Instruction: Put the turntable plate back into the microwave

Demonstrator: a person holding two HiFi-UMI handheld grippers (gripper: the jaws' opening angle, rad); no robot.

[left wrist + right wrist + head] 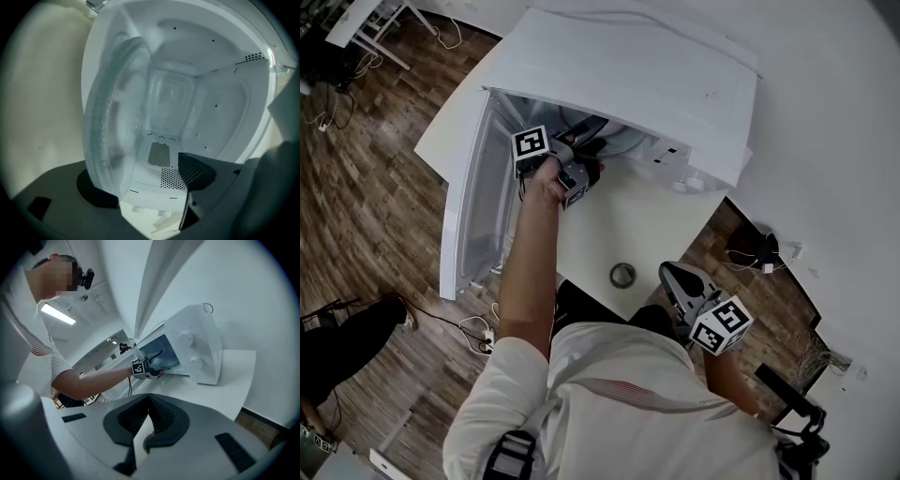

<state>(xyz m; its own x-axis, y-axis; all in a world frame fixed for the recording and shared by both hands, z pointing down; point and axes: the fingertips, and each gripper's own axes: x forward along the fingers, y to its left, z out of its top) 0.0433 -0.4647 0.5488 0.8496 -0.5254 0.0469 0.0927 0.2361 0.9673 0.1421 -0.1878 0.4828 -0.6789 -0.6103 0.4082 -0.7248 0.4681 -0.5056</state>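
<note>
The white microwave (675, 84) stands on a white table (637, 225) with its door (469, 216) swung open to the left. My left gripper (577, 164) reaches into the cavity mouth. In the left gripper view the clear glass turntable plate (117, 122) is seen edge-on inside the cavity. It lies against one finger pad (96, 192). A visible gap separates it from the other finger (197, 171), so my left gripper (145, 183) is open. My right gripper (672, 274) hangs back near the person's body. It (149, 404) is shut and holds nothing.
A small metal ring-shaped object (622, 275) lies on the table near its front edge. The microwave's control knobs (187, 350) are on its right side. Cables and a power strip (483, 330) lie on the wood floor. A second person's leg (347, 337) is at the left.
</note>
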